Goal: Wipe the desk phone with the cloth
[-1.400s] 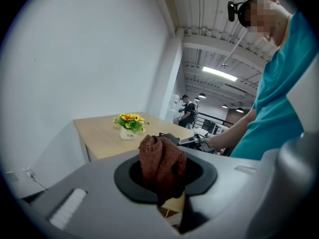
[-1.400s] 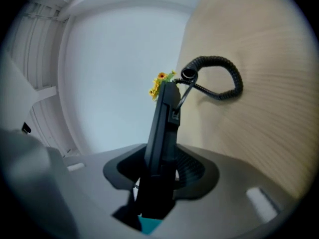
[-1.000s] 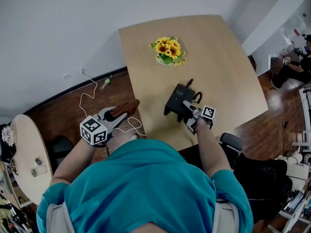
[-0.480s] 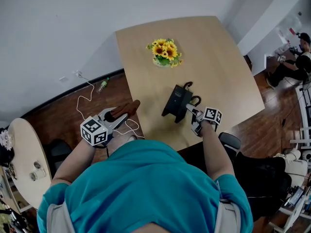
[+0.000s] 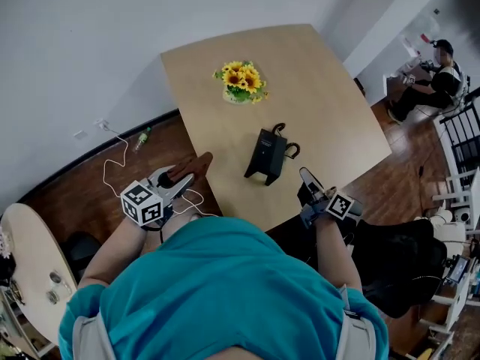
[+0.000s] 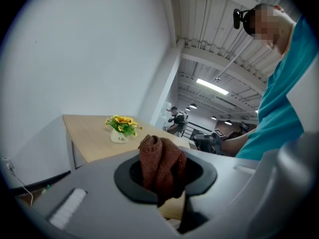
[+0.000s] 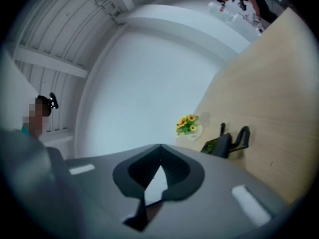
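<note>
Black desk phone stands tilted up on the table, towards its near edge. Rust-brown knitted cloth, bunched, is clamped in the left gripper, off the table's left side.

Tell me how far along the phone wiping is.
Done: the cloth is picked up, clamped in the left gripper. In hand: it hangs beside the table, apart from the phone; the right gripper, jaws just closed on nothing, is clear of the phone too. Left: apparently all the wiping.
</note>
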A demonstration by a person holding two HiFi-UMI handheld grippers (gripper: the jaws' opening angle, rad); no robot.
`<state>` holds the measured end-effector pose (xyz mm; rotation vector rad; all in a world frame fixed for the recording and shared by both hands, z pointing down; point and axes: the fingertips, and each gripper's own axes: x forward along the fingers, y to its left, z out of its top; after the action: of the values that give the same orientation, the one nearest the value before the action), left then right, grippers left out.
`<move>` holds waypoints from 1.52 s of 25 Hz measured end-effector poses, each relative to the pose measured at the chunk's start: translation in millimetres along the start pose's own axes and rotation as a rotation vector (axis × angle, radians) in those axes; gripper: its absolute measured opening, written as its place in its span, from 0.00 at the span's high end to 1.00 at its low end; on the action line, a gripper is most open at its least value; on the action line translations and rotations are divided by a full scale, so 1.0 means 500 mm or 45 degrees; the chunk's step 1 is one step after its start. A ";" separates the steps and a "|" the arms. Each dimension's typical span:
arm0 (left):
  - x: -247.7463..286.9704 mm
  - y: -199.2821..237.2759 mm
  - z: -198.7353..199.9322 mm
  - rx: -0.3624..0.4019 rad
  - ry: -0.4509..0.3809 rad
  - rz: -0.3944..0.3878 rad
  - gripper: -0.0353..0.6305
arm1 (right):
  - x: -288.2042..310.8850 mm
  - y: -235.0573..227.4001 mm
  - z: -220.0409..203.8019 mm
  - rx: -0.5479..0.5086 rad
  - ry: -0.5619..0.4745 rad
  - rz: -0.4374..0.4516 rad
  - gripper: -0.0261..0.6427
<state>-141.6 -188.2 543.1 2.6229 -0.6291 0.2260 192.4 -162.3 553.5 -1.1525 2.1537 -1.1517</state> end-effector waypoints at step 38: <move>-0.468 -0.565 -0.291 -0.117 -0.179 0.048 0.81 | -0.371 0.530 -0.485 -0.162 0.203 0.374 0.96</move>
<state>-225.3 196.0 509.2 2.5555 -0.7193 0.0231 5.7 185.9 467.6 -0.7789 2.4483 -1.0167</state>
